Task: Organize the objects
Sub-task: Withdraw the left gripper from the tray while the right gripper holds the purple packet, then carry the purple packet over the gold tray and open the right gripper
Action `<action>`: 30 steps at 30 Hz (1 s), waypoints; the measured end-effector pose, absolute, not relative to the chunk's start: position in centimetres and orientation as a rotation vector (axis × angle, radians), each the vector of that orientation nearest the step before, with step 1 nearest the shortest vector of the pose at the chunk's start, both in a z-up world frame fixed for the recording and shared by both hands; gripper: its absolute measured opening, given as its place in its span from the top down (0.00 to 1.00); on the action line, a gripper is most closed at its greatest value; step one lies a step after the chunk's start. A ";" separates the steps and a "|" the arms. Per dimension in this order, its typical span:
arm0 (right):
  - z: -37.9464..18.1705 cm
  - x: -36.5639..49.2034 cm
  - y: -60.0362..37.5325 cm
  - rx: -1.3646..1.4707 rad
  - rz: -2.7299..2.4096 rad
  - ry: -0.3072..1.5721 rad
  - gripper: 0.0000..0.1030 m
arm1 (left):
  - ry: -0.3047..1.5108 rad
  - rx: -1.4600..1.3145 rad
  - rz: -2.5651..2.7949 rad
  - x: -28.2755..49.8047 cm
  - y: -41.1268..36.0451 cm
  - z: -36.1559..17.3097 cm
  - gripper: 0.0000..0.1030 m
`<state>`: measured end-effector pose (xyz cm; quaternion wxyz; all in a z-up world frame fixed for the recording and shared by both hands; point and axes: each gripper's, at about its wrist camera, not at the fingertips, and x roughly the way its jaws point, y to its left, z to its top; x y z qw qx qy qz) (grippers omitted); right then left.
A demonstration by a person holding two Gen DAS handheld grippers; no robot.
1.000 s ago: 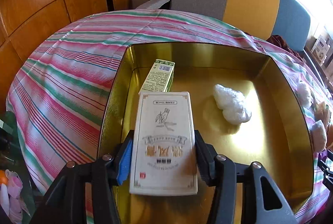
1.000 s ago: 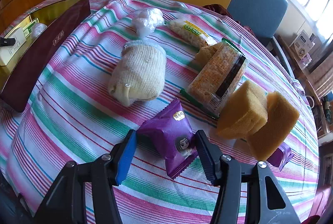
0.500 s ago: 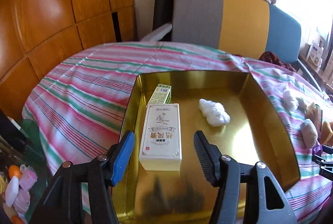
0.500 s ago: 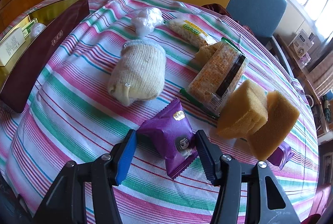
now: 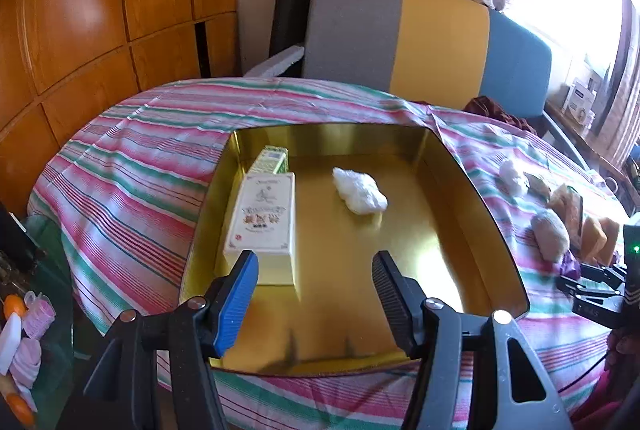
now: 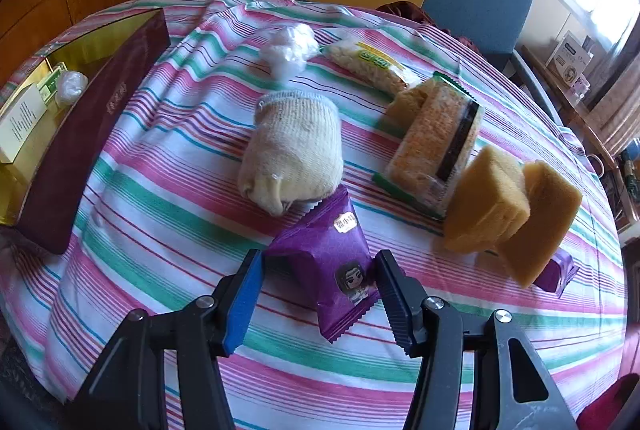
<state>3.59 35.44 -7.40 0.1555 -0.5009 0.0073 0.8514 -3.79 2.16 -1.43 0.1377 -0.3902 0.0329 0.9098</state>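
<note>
Striped cloth bears a gold tray (image 5: 476, 198). Left gripper (image 5: 314, 294), wide and empty, has just released the box (image 5: 262, 216) there. Right gripper (image 6: 318, 296) straddles a purple packet (image 6: 326, 262), next to go.

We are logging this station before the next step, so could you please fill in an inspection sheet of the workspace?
Surface: striped cloth on a round table.
Job's things: white box, green box and white wad in the gold tray; purple packet, sock roll, sponges on the cloth.
Clutter: nothing seen.
Grippers: left gripper open, empty; right gripper astride the purple packet, grip unclear.
Cables: nothing seen.
Surroundings: chair, wood panels.
</note>
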 end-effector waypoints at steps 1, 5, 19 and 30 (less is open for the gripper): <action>-7.4 3.5 35.1 -1.429 2.443 0.039 0.44 | 0.090 -1.135 2.624 -3.7 2.1 -1.6 0.42; -7.2 3.4 34.0 -1.414 2.458 0.099 0.44 | 0.075 -1.166 2.595 -3.2 1.9 -2.5 0.42; -6.1 3.7 31.0 -1.411 2.526 0.300 0.45 | 0.076 -1.150 2.589 -2.5 1.1 -2.5 0.42; -2.7 1.6 26.0 -1.361 2.697 0.254 0.45 | 0.040 -1.150 2.602 -2.9 -0.1 -2.4 0.42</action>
